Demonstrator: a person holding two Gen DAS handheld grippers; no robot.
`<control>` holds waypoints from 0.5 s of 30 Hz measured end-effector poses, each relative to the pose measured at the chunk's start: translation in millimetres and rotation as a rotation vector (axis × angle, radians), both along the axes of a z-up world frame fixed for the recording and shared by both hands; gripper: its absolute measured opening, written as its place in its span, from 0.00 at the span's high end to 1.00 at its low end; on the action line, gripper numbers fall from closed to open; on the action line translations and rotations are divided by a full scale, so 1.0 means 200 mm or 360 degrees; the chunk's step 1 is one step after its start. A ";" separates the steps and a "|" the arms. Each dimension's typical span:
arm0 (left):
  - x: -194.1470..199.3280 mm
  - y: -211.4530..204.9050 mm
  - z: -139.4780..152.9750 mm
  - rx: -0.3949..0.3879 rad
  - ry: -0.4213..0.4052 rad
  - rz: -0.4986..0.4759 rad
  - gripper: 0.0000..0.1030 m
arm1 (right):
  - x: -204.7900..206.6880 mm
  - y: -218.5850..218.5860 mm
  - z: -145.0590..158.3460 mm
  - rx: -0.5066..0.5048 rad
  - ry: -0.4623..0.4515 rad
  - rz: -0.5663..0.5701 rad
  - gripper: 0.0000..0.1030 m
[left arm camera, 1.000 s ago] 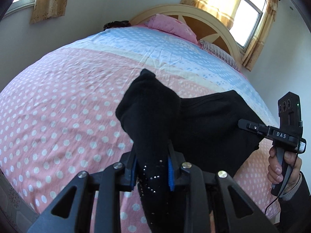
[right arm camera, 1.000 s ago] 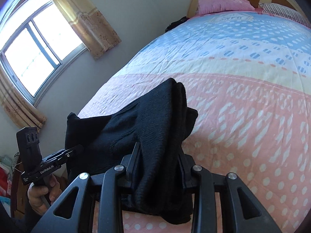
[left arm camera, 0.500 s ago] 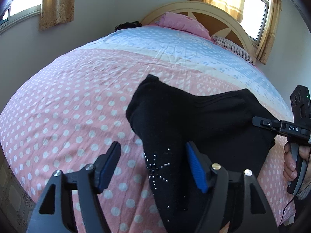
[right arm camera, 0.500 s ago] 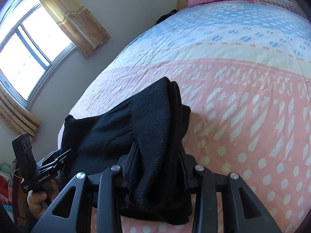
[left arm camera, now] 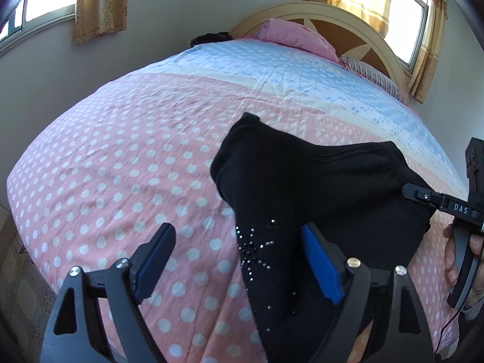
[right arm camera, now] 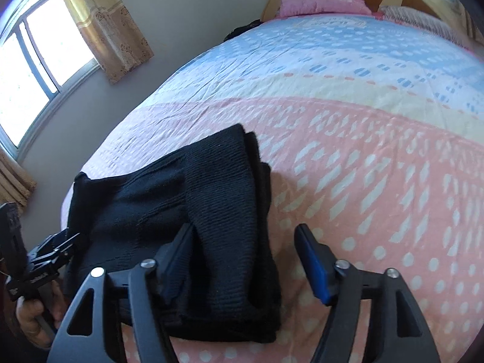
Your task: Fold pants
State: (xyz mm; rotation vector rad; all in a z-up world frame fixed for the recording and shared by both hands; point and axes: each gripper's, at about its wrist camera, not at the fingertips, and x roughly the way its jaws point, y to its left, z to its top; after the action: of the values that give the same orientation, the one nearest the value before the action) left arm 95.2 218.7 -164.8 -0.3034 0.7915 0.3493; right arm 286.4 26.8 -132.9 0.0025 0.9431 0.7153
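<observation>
Both grippers stand with their jaws spread wide and nothing clamped between them. From the left wrist view, the left gripper [left arm camera: 239, 260] hovers low over the near edge of the bed [left arm camera: 127, 157], its left pad above bare pink, white-dotted bedspread and its blue right pad [left arm camera: 320, 269] beside, perhaps brushing, the black pants [left arm camera: 302, 187]. The pants lie folded into a thick dark bundle on the pink band of the spread, one narrow end pointing toward the headboard [left arm camera: 341, 21], with a small star of shiny studs [left arm camera: 254, 248] on the part nearest this camera. Further right in that view, the right gripper [left arm camera: 423, 195] reaches in at the bundle's far side, held by a hand [left arm camera: 453, 257]. In the right wrist view, the right gripper [right arm camera: 242, 251] sits over the ribbed edge of the pants [right arm camera: 217, 199]; fabric drapes against its left finger [right arm camera: 178, 254], while the blue right pad [right arm camera: 311, 263] is clear above the bedspread. A pink pillow [right arm camera: 320, 1] rests at the headboard.
</observation>
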 end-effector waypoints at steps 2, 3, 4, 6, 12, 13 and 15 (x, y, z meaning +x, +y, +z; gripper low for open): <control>-0.04 -0.02 0.06 0.0050 -0.0025 0.0026 0.15 | -0.05 -0.05 0.07 -0.0039 -0.0088 -0.0049 0.29; -0.06 -0.04 0.08 0.0066 -0.0049 0.0030 0.15 | -0.08 -0.08 0.11 -0.0055 -0.0135 -0.0064 0.29; -0.08 -0.05 0.11 0.0079 -0.0074 0.0038 0.15 | -0.12 -0.11 0.15 -0.0056 -0.0178 -0.0077 0.29; -0.14 -0.08 0.18 0.0106 -0.0134 0.0049 0.11 | -0.21 -0.19 0.23 -0.0045 -0.0243 -0.0101 0.29; -0.26 -0.20 0.37 0.0196 -0.0306 0.0051 0.03 | -0.50 -0.41 0.44 -0.0006 -0.0431 -0.0165 0.29; -0.27 -0.22 0.39 0.0200 -0.0328 0.0044 0.03 | -0.56 -0.45 0.47 0.0000 -0.0462 -0.0178 0.29; -0.29 -0.26 0.44 0.0208 -0.0374 0.0025 0.03 | -0.65 -0.52 0.53 0.0013 -0.0517 -0.0196 0.29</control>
State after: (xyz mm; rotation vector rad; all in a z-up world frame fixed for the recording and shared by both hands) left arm 37.5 166.5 -76.3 -0.2230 0.5330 0.3707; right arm 156.5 -77.0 -27.5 -0.0465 0.6235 0.5840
